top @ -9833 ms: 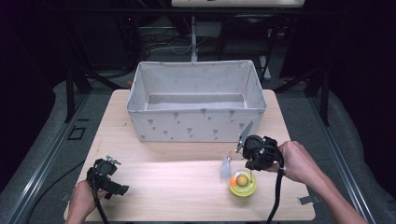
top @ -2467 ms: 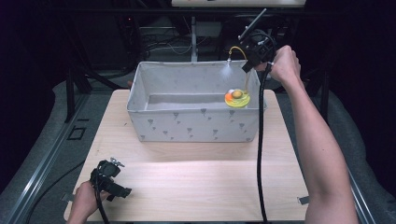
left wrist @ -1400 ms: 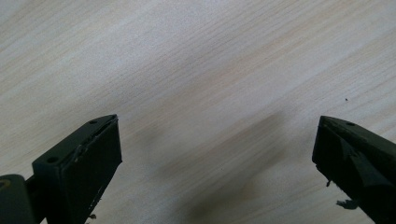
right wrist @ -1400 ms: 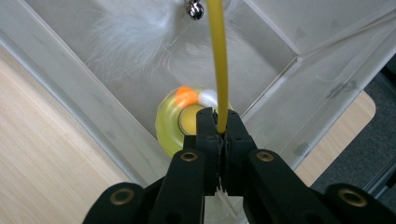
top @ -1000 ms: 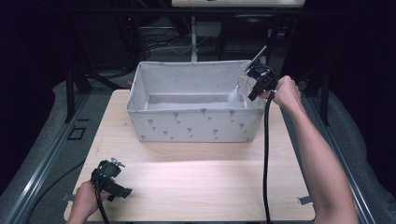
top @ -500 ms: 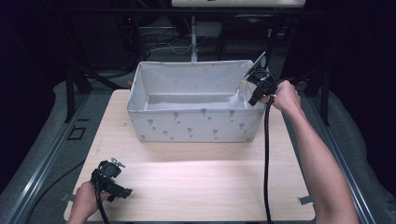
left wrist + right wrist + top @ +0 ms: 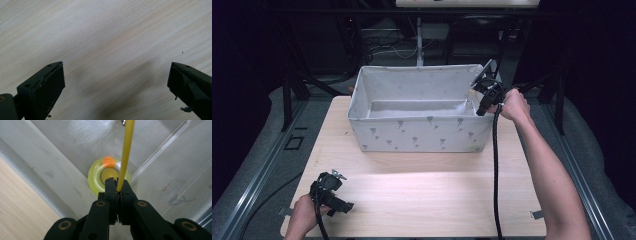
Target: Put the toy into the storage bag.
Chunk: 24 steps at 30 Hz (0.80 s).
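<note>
A dim room, a pale wooden counter (image 7: 422,195): the right gripper (image 7: 117,188), jaws pinching a thin yellow rod (image 7: 126,152), dangles a light-looking, probably swing-prone yellow ring toy (image 7: 109,176) inside the fabric bin (image 7: 422,135); the left gripper (image 7: 115,82) rests, jaws spread.

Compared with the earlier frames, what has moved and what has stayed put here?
The right gripper carried the yellow ring toy by its yellow stick from the table's front right up over the fabric bin and lowered it into the bin's right end; the jaws are still shut on the stick. The left gripper stayed open at the front left, bin unmoved.
</note>
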Available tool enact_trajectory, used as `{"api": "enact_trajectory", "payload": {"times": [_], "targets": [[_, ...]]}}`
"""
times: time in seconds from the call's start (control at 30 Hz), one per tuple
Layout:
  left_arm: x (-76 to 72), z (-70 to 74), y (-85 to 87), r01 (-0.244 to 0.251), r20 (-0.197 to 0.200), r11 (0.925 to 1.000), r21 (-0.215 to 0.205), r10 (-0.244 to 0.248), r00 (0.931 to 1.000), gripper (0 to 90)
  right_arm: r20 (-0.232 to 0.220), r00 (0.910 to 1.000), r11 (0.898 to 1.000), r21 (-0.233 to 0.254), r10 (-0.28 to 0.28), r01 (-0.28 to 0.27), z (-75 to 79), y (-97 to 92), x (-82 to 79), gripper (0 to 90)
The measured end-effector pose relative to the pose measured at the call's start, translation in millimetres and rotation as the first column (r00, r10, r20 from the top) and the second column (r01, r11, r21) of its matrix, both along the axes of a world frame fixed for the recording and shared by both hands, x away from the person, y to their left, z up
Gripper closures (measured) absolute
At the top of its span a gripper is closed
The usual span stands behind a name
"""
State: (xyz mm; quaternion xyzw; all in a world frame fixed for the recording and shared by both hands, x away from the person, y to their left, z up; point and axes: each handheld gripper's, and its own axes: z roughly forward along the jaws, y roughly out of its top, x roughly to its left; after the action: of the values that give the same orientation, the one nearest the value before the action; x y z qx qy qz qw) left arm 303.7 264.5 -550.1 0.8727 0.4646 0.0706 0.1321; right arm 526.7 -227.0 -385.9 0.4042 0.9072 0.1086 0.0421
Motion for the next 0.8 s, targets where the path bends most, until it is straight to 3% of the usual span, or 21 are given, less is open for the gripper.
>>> {"api": "enact_trajectory", "payload": {"times": [0.2, 0.43, 0.67, 0.8], "targets": [[-0.4, 0.2, -0.6, 0.004, 0.0, 1.0, 0.003, -0.004, 1.0, 1.3, -0.008, 0.9998, 1.0, 0.007, -0.016, 0.016, -1.0, -3.2, 1.1, 87.4], [-0.4, 0.1, -1.0, 0.009, 0.0, 0.9999, 0.006, -0.009, 1.0, 1.2, 0.004, 0.9998, 1.0, -0.001, -0.018, 0.018, 4.0, -5.2, -1.2, 76.1], [-0.2, 0.3, -1.1, 0.012, 0.002, 0.9999, 0.002, -0.012, 0.9999, 1.2, 0.08, 0.996, 0.999, 0.023, -0.039, 0.037, 26.1, -10.8, -8.6, 63.0], [-0.2, 0.2, -1.4, 0.013, 0.001, 0.9999, 0.002, -0.013, 0.9999, 1.2, 0.091, 0.9945, 0.997, 0.059, -0.052, 0.047, 36.7, -13.3, -12.1, 55.5]]}}
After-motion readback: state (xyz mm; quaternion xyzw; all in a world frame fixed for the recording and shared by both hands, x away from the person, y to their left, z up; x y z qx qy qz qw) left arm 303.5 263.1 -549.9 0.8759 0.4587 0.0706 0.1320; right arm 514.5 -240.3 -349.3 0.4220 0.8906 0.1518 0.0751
